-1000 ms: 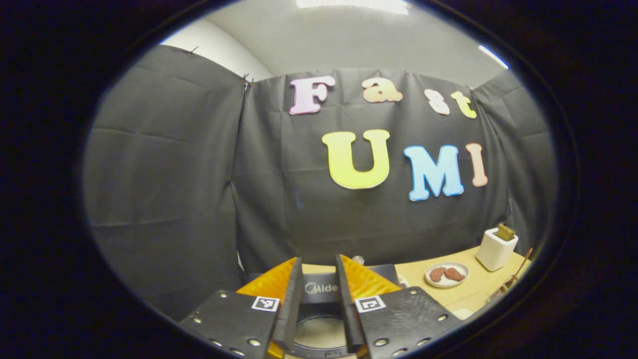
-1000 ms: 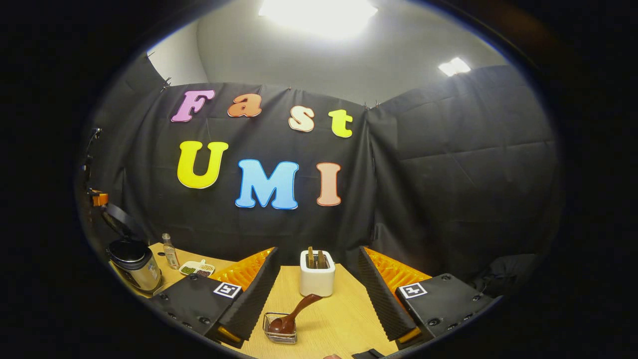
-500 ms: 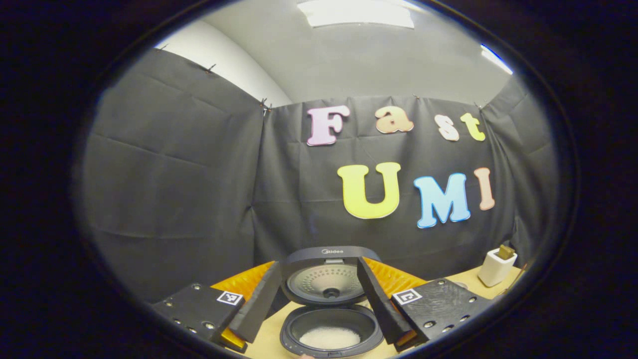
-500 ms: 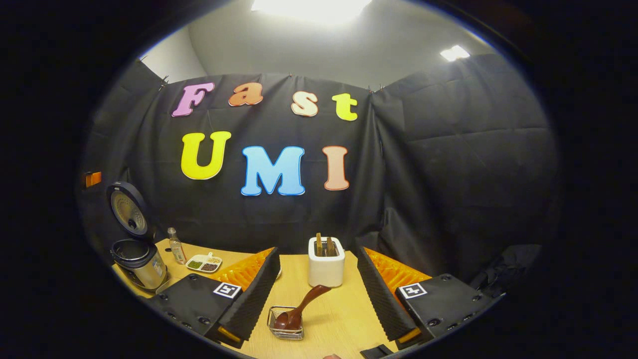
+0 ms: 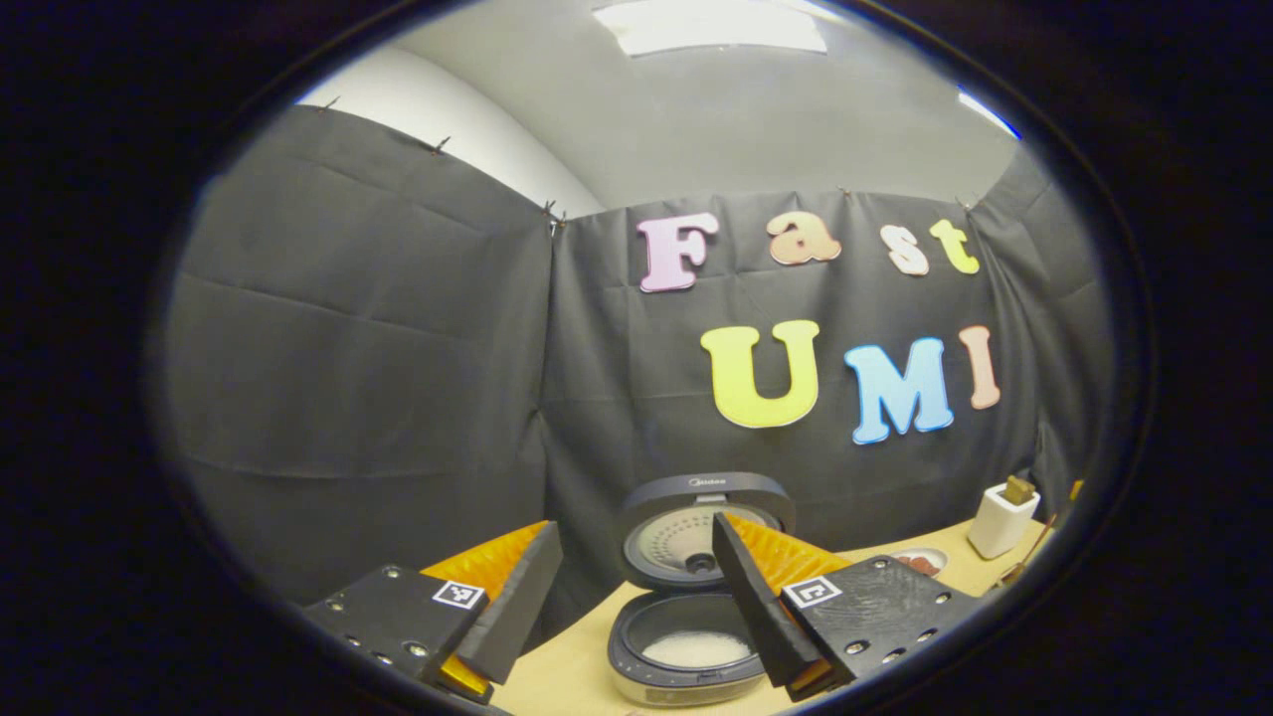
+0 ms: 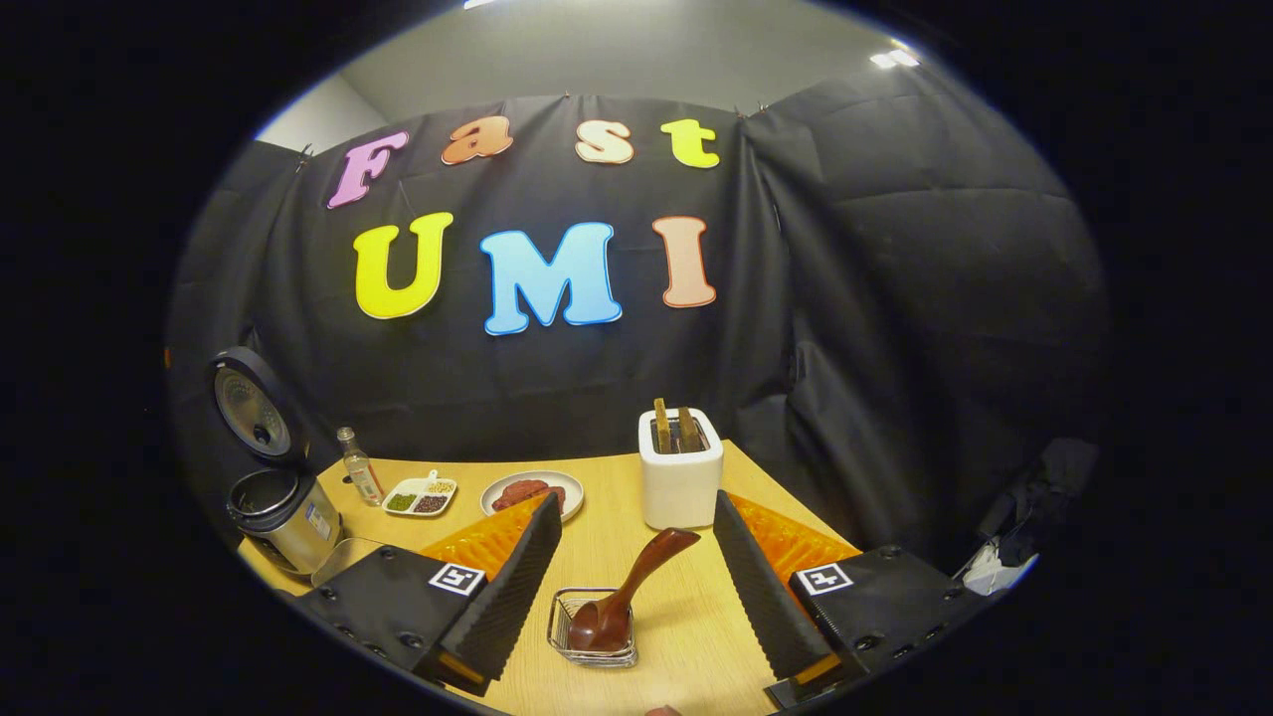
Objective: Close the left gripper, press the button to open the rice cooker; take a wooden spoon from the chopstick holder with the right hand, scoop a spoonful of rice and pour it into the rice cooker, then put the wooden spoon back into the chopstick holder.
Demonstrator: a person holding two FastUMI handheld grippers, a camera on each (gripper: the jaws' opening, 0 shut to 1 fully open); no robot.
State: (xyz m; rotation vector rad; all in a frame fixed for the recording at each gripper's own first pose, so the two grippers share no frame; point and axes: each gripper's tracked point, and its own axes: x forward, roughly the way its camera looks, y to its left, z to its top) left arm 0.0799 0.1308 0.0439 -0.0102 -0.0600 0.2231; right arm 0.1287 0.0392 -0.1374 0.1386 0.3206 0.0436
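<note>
The rice cooker point(image 5: 686, 656) stands open, its lid point(image 5: 706, 517) swung upright and white rice lying in the pot. My left gripper point(image 5: 632, 542) is open just in front of the cooker, holding nothing. In the right gripper view the cooker point(image 6: 283, 512) is far off at the left. A dark wooden spoon point(image 6: 636, 587) leans in a small wire holder point(image 6: 592, 636) on the table. My right gripper point(image 6: 636, 512) is open, its fingers on either side of the spoon and a little short of it, not touching it.
A white box point(image 6: 679, 477) with brown pieces standing in it sits behind the spoon. A plate of brown food point(image 6: 532, 492), a divided dish point(image 6: 421, 495), a small bottle point(image 6: 360, 477) and a metal tray point(image 6: 343, 557) stand between it and the cooker. Black cloth walls the table.
The left gripper went from nearly shut over the cooker to open and drew back; the lid sprang up. The right gripper tilted down and came closer to the spoon.
</note>
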